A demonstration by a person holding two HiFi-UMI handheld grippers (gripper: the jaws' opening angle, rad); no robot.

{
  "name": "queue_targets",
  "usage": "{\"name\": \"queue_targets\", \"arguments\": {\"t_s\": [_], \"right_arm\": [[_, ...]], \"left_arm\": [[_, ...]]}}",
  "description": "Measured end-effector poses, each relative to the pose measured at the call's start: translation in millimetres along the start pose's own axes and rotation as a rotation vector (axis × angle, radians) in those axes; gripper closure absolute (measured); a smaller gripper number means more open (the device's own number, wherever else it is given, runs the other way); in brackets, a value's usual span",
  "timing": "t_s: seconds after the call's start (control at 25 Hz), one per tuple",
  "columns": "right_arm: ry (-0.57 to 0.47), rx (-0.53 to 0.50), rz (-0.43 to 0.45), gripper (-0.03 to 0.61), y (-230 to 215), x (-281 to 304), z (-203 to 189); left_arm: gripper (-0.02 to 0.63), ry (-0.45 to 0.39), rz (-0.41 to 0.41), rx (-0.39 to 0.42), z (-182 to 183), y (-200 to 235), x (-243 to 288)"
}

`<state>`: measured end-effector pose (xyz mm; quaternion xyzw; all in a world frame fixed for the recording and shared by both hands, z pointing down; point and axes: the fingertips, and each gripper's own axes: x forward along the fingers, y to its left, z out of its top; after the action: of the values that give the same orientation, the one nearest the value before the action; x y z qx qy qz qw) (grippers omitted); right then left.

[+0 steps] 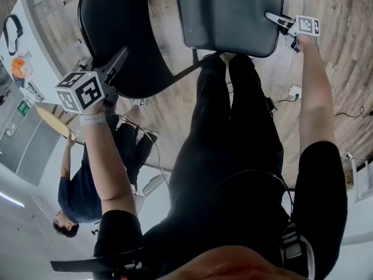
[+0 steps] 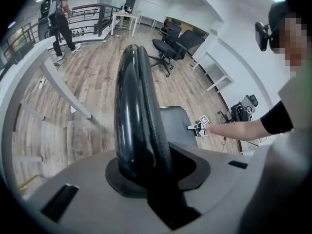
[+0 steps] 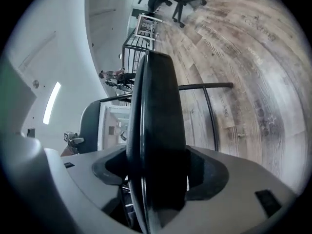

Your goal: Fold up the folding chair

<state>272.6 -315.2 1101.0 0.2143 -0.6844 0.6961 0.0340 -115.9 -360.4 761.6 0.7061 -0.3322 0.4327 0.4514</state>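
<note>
**Q:** Where's the chair (image 1: 233, 16)?
**A:** Unfolded on the wood floor (image 1: 326, 69), beside the person (image 1: 233, 156). The left gripper (image 1: 118, 60) is clenched on the backrest (image 2: 134, 106) rim, and the right gripper (image 1: 278, 21) gapes round the seat (image 3: 156, 130) edge.
**Q:** Handling?
**A:** Likely rigid and weighty; lift by the seat edge.

I see my right gripper (image 3: 157, 172) with jaws spread wide either side of the dark chair seat (image 3: 158, 101) edge, a black frame tube (image 3: 209, 86) crossing the wood floor (image 3: 248, 57).
</note>
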Motion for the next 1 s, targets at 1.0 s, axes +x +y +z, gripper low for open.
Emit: {"name": "queue_targets", "arguments": {"t_s": [1.0], "right_arm": [[0.02, -0.022, 0.306, 0.325, 134, 13, 7]], "left_arm": [[0.558, -0.015, 0.016, -0.03, 10, -12, -61]]}}
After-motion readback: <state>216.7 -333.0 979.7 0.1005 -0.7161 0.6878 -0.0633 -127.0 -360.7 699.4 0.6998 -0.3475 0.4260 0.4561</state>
